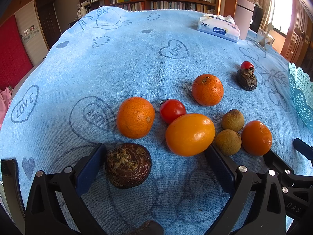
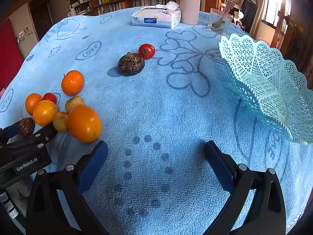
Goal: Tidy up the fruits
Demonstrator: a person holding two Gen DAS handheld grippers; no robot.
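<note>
A looped, fuzzy blue towel [image 2: 156, 117] printed with "LOVE" hearts and flower outlines covers the bench. The fruits lie loose on it. Between the spread-apart jaws of the left gripper [image 1: 156, 156] sits a dark brown water chestnut [image 1: 128, 165], squat and glossy with a dry, fibrous tuft on top; it rests beside the left pad and the jaws grasp nothing. Just ahead lies a smooth, egg-shaped yellow-orange tomato [image 1: 190, 134], touching a small shiny red cherry tomato [image 1: 172, 110]. A pebbly-skinned mandarin [image 1: 135, 117] sits to their left, another mandarin [image 1: 207, 89] further back, and a third [image 1: 256, 137] at the right, next to two rough, tan longans [image 1: 228, 142]. Well apart, a second water chestnut [image 2: 131, 64] touches a second cherry tomato [image 2: 146, 51].

The right gripper [image 2: 156, 148] hovers over bare towel, its jaws released and wide with nothing between them. To its right stands a pale turquoise plastic basket [image 2: 273, 90], lattice-pierced with a scalloped rim; no fruit shows inside. At the far edge are a soft tissue pack [image 2: 156, 17], a matte pink cylinder [image 2: 190, 2] and a clear glass [image 2: 220, 20]
</note>
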